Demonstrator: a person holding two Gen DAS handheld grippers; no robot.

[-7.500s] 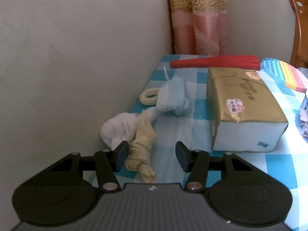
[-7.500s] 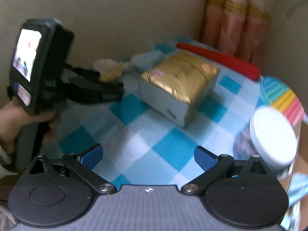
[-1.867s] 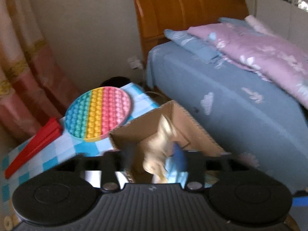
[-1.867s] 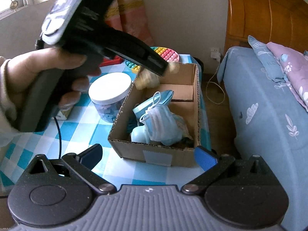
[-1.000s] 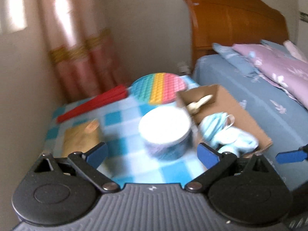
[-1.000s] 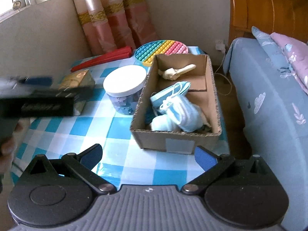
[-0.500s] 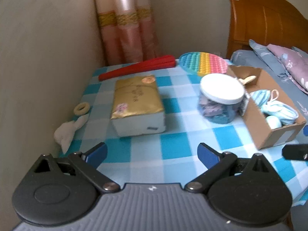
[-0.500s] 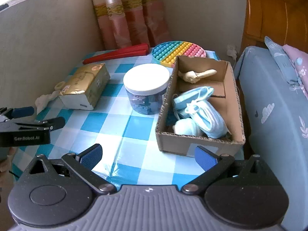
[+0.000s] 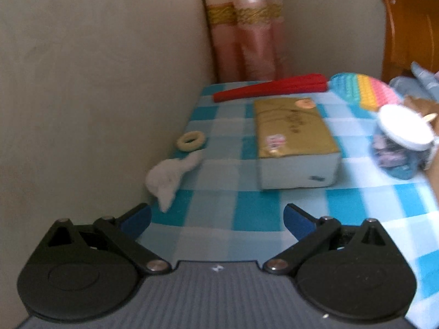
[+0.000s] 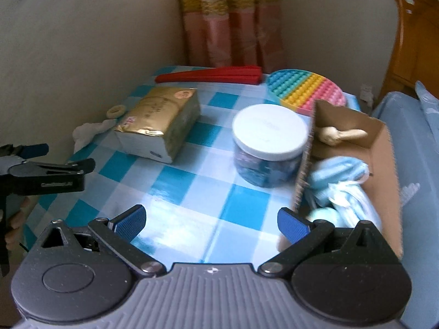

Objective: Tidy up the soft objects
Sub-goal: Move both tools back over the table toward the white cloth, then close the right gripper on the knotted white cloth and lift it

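A white crumpled cloth (image 9: 170, 175) lies at the table's left edge against the wall, with a cream ring (image 9: 190, 140) just behind it. My left gripper (image 9: 216, 219) is open and empty, low over the tablecloth, and the cloth sits just ahead of its left finger. In the right wrist view the same cloth (image 10: 90, 130) and the left gripper (image 10: 68, 155) are at the far left. The cardboard box (image 10: 384, 164) on the right holds a beige knotted cloth (image 10: 340, 134) and blue face masks (image 10: 340, 181). My right gripper (image 10: 211, 220) hangs open and empty above the table's front.
A gold tissue pack (image 9: 293, 134) stands mid-table, right of the cloth. A white-lidded jar (image 10: 269, 148) sits beside the box. A red flat object (image 10: 214, 76) and a rainbow bubble pad (image 10: 304, 90) lie at the back. The wall borders the table's left; a bed is at the right.
The left gripper let go of the beige cloth in the box, then swung back left and came down close to the white cloth. The right gripper drifted left and closer to the table.
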